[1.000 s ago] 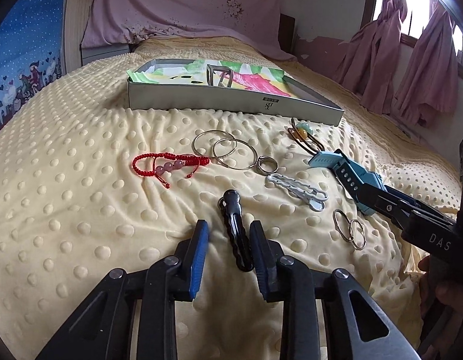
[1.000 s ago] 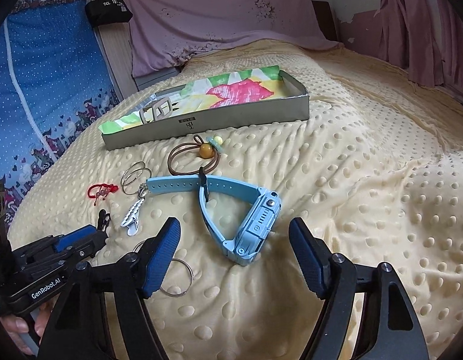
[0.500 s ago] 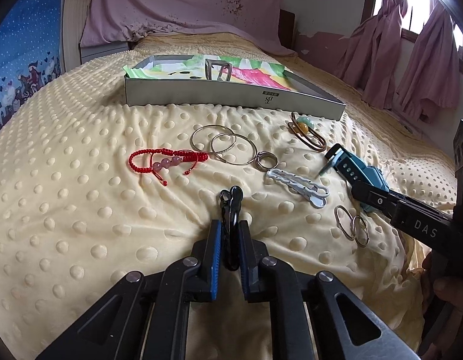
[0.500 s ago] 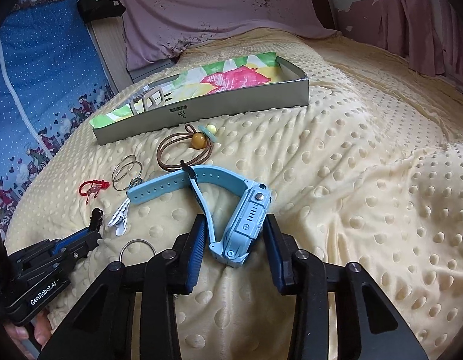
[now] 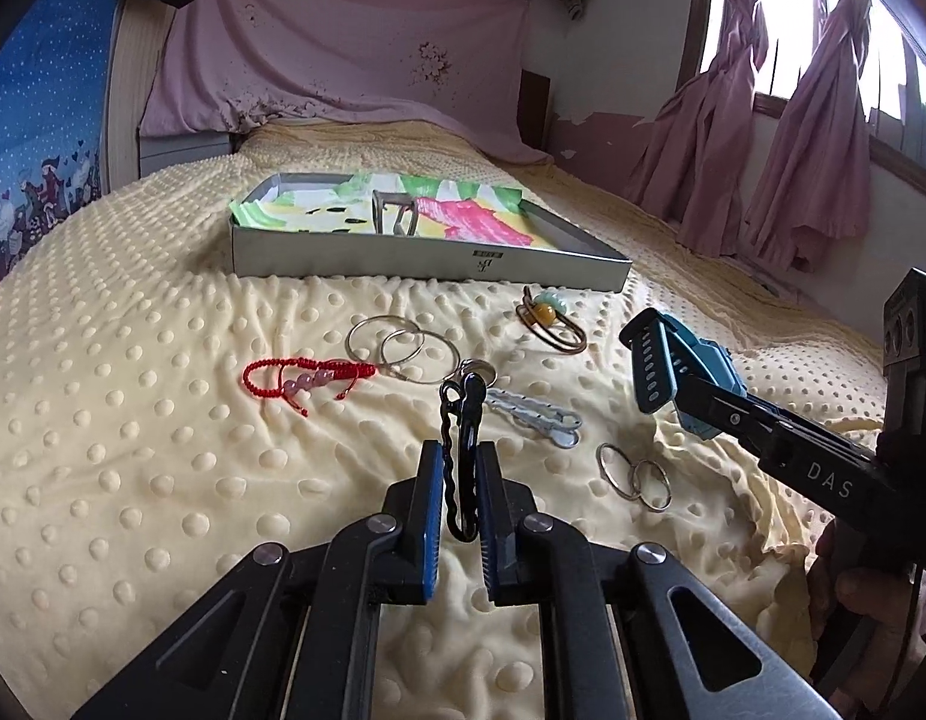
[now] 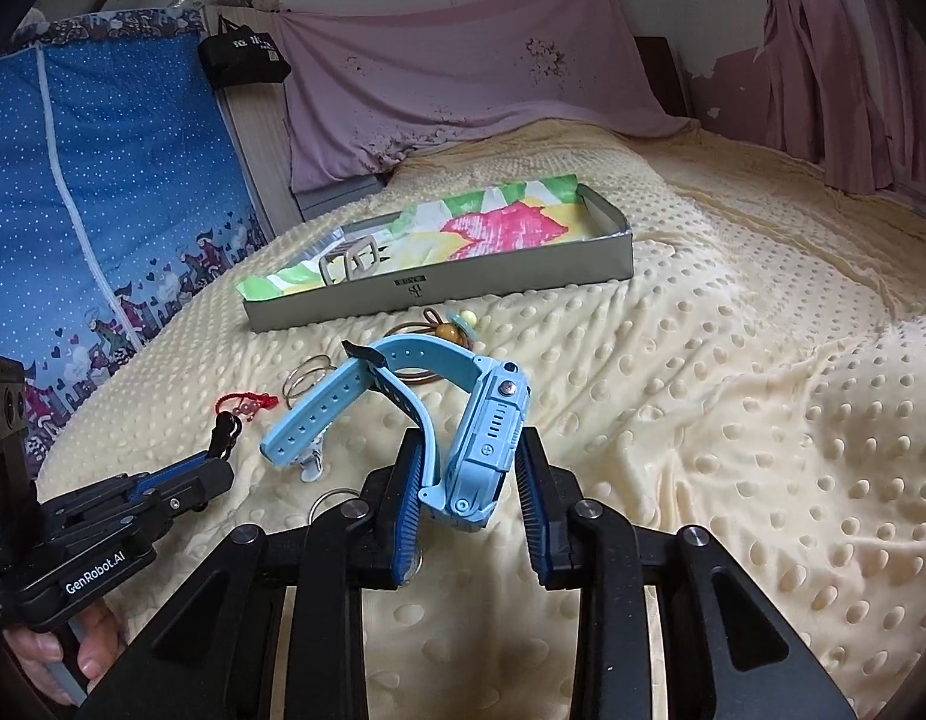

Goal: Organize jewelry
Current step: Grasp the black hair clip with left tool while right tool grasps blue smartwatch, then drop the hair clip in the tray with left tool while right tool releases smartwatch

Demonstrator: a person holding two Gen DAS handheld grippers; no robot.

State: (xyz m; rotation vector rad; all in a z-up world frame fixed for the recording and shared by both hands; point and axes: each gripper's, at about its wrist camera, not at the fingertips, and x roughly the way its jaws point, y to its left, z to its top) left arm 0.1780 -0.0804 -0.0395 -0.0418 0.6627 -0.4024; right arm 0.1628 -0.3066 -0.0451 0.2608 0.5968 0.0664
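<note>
Pick-up step, both tools loaded: left gripper clamped on a wavy black hair clip, right gripper pinching a light-blue plastic kids' smartwatch by its case, both lifted just off the yellow dotted blanket. Next, prob. carry fwd to the far grey shallow box w/ floral paper lining & release inside. 6 or so pcs remain on the blanket.

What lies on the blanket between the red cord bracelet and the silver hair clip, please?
In the left wrist view, two overlapping silver hoops and a small ring lie between the red cord bracelet and the silver hair clip.
</note>
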